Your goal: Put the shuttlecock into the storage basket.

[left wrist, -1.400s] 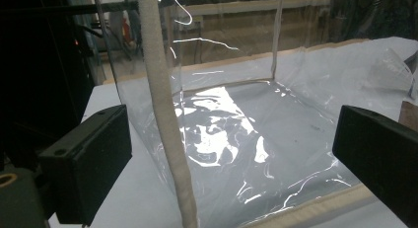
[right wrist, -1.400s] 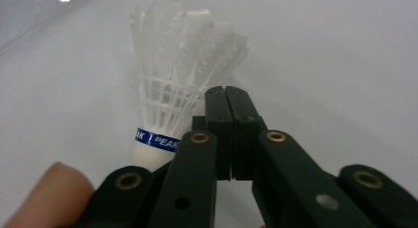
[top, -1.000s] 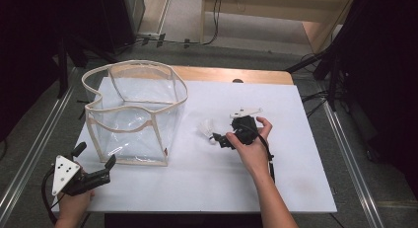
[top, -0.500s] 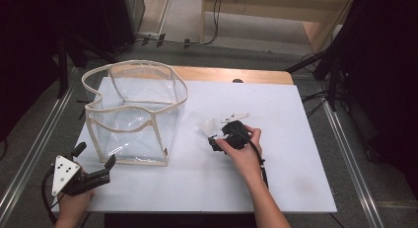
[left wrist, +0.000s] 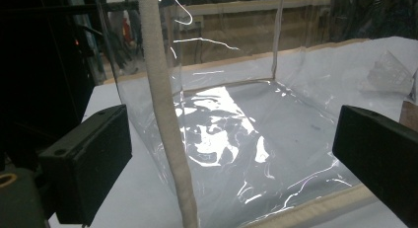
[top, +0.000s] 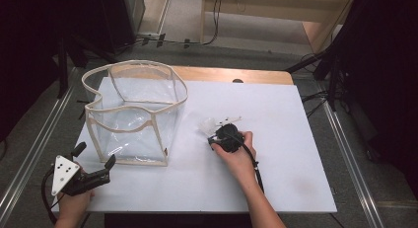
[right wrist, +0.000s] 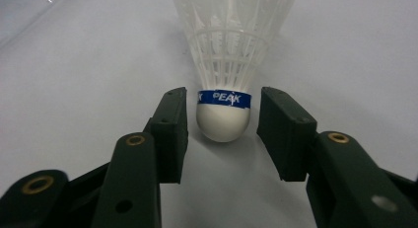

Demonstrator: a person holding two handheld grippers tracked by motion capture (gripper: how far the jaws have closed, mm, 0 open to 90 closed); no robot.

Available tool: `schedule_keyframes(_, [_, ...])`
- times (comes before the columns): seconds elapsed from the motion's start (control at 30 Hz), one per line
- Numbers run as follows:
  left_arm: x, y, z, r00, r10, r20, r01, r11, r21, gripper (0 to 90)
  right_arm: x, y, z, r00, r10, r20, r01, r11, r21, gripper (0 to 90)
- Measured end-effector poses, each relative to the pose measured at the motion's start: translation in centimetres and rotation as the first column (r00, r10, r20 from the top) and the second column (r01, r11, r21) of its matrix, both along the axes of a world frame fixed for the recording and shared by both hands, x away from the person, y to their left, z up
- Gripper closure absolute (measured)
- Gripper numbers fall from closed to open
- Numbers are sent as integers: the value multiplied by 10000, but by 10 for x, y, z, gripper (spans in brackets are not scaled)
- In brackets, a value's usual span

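Note:
A white shuttlecock (right wrist: 224, 120) with a blue band lies on the white table top, cork toward my right gripper (right wrist: 224, 97). The jaws flank the cork with a small gap on each side. They have just been closing and the pads do not touch it. In the high view the shuttlecock (top: 209, 124) sits mid-table, just left of the right gripper (top: 214, 135). My left gripper (top: 95, 155) rests open at the front left corner, empty, pointing at a clear bag (top: 133, 114). Its wide-set jaws frame that bag (left wrist: 162, 114) in the left gripper view (left wrist: 231, 119).
The clear plastic bag with cream edging stands open-topped on the left half of the white table top (top: 286, 178). A black cable (top: 256, 171) trails from the right gripper along the forearm. Dark stands and floor rails surround the table.
The right hand has slid a little left and down toward the shuttlecock, and its jaws have narrowed around the cork. The left hand and the bag have not moved.

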State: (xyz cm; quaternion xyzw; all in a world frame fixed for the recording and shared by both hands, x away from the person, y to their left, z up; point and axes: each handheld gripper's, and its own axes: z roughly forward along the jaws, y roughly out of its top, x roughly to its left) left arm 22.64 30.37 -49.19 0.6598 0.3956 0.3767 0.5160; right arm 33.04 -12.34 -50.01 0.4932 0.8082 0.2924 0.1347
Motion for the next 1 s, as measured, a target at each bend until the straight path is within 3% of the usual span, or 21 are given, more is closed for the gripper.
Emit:
schedule_keyframes(0.07, [0,0,0,10000,4,-6,-4,10000,-8,23,0,1,-2,9996,-274,13,274,9996,-1,567])
schedule_keyframes(0.17, [0,0,0,10000,6,-5,-6,10000,-12,23,0,2,-3,9998,-206,52,207,9998,-58,621])
schedule_keyframes(0.47, [0,0,0,10000,20,-11,-20,10000,-31,23,1,1,1,9998,-107,137,104,9997,219,625])
schedule_keyframes(1.0, [0,0,0,10000,26,-9,-26,10000,47,23,-4,-16,31,9936,-412,1051,330,9963,790,626])
